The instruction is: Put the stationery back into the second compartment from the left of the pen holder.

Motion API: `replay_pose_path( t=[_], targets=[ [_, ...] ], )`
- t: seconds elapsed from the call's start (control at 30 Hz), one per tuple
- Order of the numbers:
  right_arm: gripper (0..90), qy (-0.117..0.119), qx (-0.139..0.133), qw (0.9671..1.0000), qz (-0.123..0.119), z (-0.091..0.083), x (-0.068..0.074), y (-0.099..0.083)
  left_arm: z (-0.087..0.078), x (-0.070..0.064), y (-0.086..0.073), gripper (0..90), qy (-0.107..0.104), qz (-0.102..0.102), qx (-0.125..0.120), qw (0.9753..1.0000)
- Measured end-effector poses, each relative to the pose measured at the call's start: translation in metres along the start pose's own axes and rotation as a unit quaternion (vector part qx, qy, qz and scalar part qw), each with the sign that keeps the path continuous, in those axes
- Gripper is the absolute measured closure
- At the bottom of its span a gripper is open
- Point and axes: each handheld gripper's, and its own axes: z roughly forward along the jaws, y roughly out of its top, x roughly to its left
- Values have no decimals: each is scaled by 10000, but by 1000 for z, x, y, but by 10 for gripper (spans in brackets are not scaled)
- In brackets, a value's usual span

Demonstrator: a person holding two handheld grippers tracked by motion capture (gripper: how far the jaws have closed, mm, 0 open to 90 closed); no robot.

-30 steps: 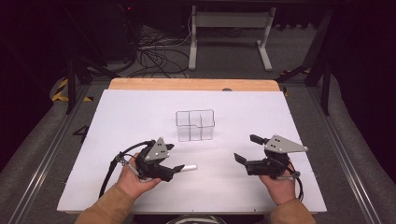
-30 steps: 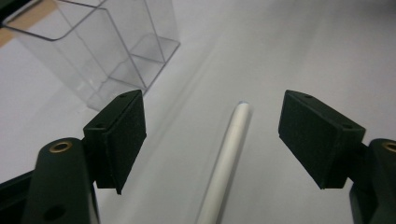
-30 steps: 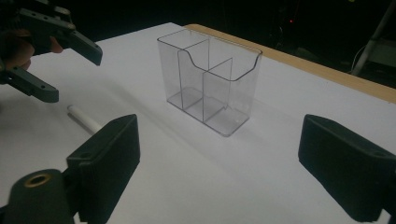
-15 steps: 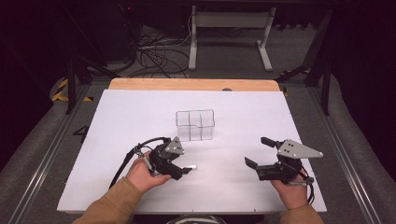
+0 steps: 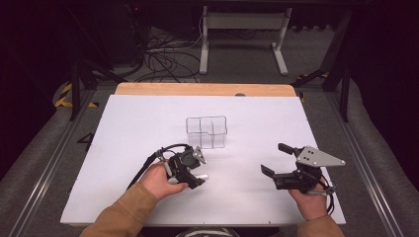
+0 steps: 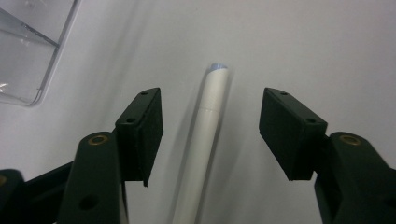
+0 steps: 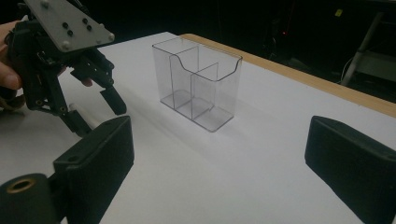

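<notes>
From the high view, the left gripper (image 5: pixel 190 170) hung low over the white table sheet (image 5: pixel 123 143), tipped down upon a slim white plastic pen (image 5: pixel 200 177) whose end poked out toward the right, just in front of the clear plastic three-compartment holder (image 5: pixel 206 132). The pen lay flat on the sheet, near the holder but apart from it, its long axis running roughly left to right across the table. The right gripper (image 5: pixel 274 160) sat well off to the right, jaws spread wide and holding nothing.

In the left gripper view the pen (image 6: pixel 205 135) ran straight up between the two black jaws, its pale blue tip pointing away from the camera. The jaws stood wide on either side of the barrel, neither pad touching it, and a corner of the holder (image 6: pixel 32 51) showed at the upper left. I judged the grasp well lined up: closing squarely across the barrel, a little back from the tip, with the pads kept low to the sheet, should stop the round body rolling or squirting out.

In the right gripper view the holder (image 7: pixel 201 86) stood upright and empty, with the left gripper (image 7: pixel 93 109) bent over the pen (image 7: pixel 81 114) at the left, and the right gripper's own jaws gaped wide in the foreground.
</notes>
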Motion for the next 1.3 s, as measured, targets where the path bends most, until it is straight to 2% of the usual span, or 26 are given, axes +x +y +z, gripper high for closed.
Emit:
replay_pose_path(
  t=[0.27, 0.63, 0.87, 1.17, 1.3],
  targets=[
    [89, 24, 23, 10000, -30, 1, 0, -1, 5, -1, 5, 536, -5, 232, 498, 9985],
    [89, 124, -6, 9999, 106, 4, -3, -4, 10, 0, 9, 681, 161, 499, 1037, 9932],
    [89, 129, -10, 9999, 92, 4, -3, -5, 12, 0, 11, 772, 70, 653, 1141, 9913],
    [89, 123, 4, 9999, 90, 4, -3, -6, 13, -2, 12, 782, 119, 778, 1166, 9900],
    [89, 120, 12, 9999, 88, 5, -3, -6, 11, -3, 12, 782, 131, 773, 1175, 9900]
  ],
)
